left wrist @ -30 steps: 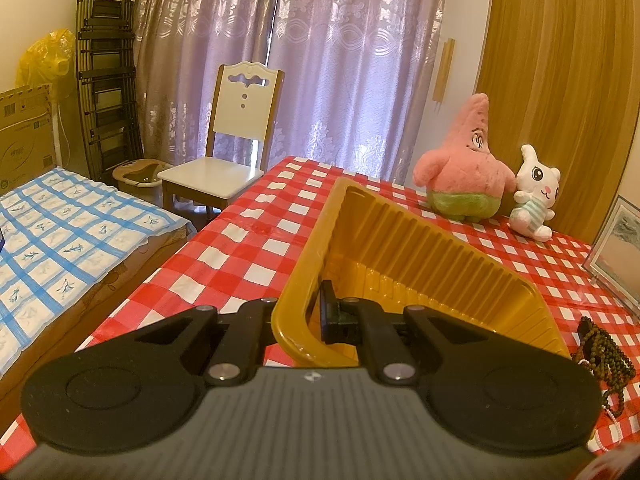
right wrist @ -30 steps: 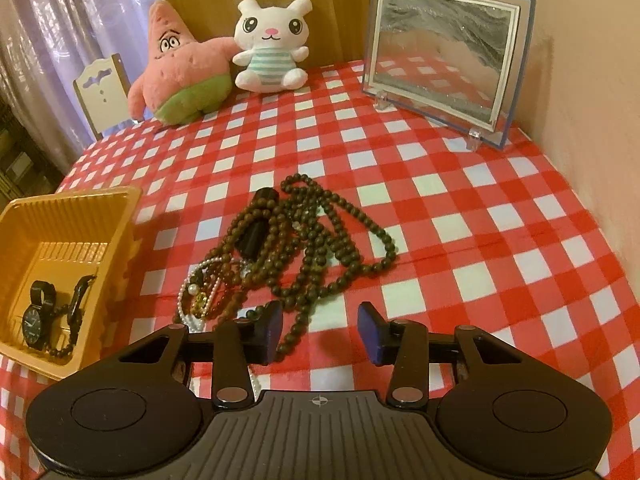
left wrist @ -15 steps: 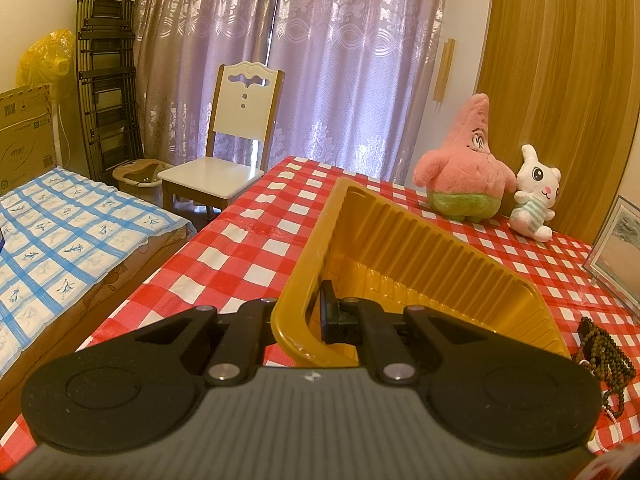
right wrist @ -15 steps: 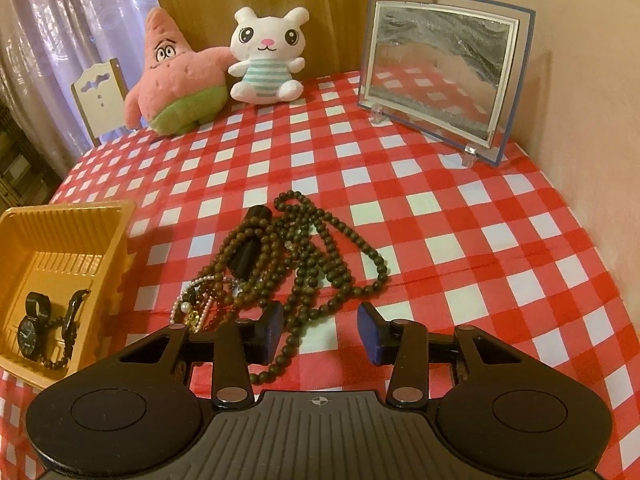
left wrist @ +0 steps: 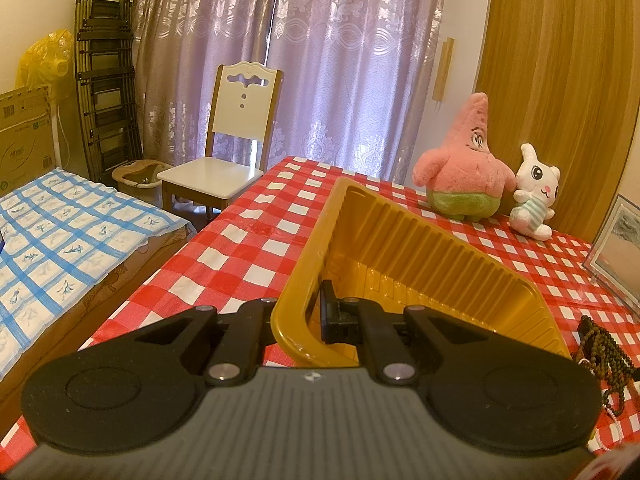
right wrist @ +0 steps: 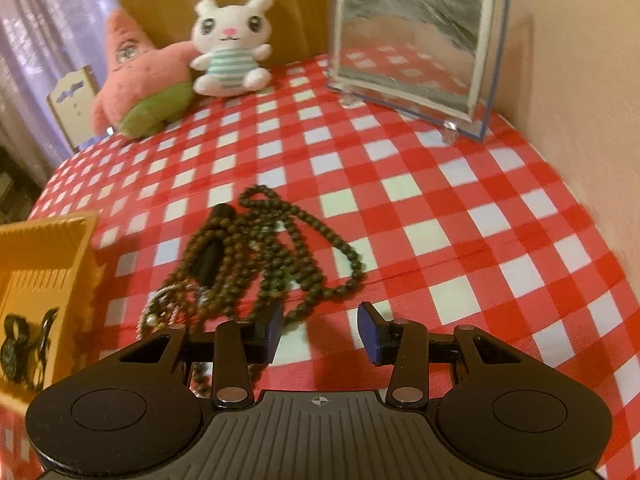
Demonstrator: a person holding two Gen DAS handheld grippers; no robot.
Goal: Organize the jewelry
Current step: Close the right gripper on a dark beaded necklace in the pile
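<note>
My left gripper [left wrist: 298, 312] stays clamped tight on the near rim of the tray [left wrist: 440, 256], one finger inside the wall and one outside, holding it steady on the table [right wrist: 440, 200]. What has changed is on the right: my right gripper [right wrist: 320, 330] has dropped lower and closer to the beads [right wrist: 280, 256] — the dark tangle now lies just ahead of the fingertips, the left finger almost at its edge. Its jaws stand partly open with nothing between them. A watch [right wrist: 16, 354] already sits in the tray's corner, so I judge the sorting partly done — the beads and the pale pearl strand [right wrist: 160, 316] beside them are still out on the cloth, near the tray.
</note>
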